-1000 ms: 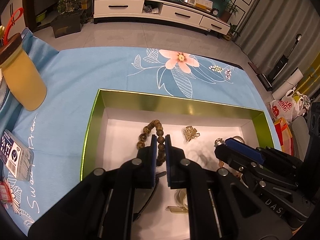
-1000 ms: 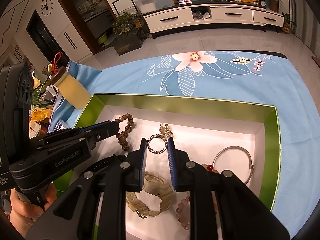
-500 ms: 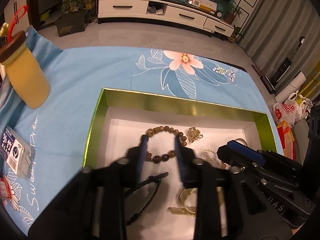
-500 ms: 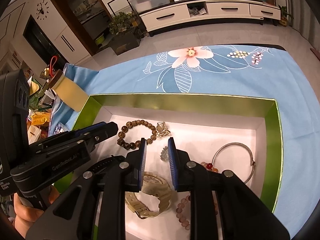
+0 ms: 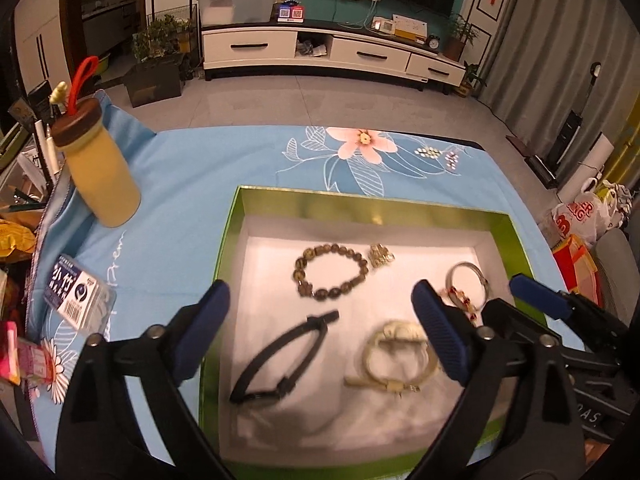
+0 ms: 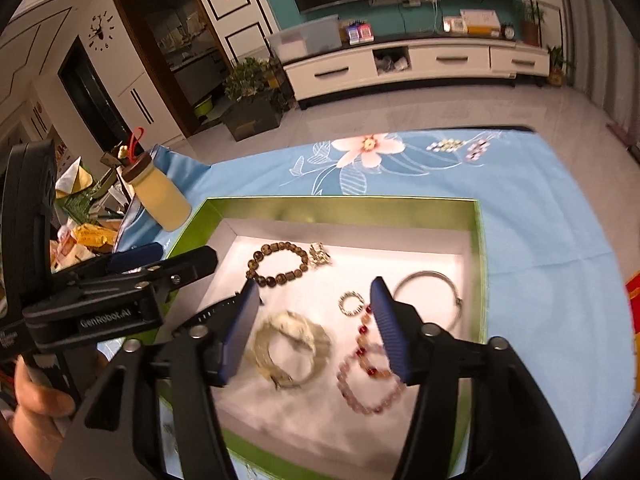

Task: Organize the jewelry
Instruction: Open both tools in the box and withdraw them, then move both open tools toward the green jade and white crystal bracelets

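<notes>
Both tools have just been opening and nothing is held between the pads. The left gripper [image 5: 320, 332] is spread wide above the green box [image 5: 230, 240]; the right gripper [image 6: 314, 330] is parted less far. Ahead of the left jaws lies the dark bead bracelet [image 5: 330, 272]; below them, the black strap [image 5: 280, 360] and the pale watch [image 5: 396, 356]. Between the right jaws lie the small ring [image 6: 351, 303] and the pink bead bracelet [image 6: 370, 380]. With the pieces lying so close, two could be caught together or tangled in a careless closing.
</notes>
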`<move>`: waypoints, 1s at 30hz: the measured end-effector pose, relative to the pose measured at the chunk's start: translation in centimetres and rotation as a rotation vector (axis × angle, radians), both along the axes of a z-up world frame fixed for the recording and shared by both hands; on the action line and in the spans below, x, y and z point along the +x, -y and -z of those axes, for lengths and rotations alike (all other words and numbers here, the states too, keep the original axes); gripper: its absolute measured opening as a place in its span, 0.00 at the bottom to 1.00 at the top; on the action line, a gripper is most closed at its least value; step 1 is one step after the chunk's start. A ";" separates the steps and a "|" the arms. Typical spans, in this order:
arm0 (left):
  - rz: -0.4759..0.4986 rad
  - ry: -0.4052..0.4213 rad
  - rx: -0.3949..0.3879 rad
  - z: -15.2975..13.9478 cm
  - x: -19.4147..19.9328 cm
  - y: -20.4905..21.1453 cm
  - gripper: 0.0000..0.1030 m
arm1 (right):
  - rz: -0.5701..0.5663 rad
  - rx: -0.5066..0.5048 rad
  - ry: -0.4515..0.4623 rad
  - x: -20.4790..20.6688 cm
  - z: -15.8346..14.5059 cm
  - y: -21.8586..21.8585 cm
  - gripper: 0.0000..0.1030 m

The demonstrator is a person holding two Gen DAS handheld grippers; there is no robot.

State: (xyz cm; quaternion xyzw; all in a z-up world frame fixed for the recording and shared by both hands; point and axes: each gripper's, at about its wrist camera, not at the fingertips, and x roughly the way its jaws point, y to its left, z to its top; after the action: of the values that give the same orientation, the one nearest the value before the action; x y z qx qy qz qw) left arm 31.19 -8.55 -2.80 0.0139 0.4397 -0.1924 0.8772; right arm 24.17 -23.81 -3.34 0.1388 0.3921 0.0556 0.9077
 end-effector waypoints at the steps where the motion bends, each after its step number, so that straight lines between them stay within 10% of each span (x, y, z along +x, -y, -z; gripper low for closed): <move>1: 0.003 0.002 0.001 -0.1 -0.5 0.0 0.97 | 0.008 -0.020 0.009 -0.9 -0.2 -0.1 0.65; 30: -0.004 -0.042 0.085 2.1 -15.9 -4.1 0.98 | 0.026 -0.041 -0.052 -16.0 1.2 -1.8 0.89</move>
State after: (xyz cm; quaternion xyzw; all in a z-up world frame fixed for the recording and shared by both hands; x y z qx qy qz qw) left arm 15.25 -4.45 -4.86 0.0461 0.4660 -0.1721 0.8667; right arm 8.20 -22.03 -4.55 0.1268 0.4148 0.0323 0.9004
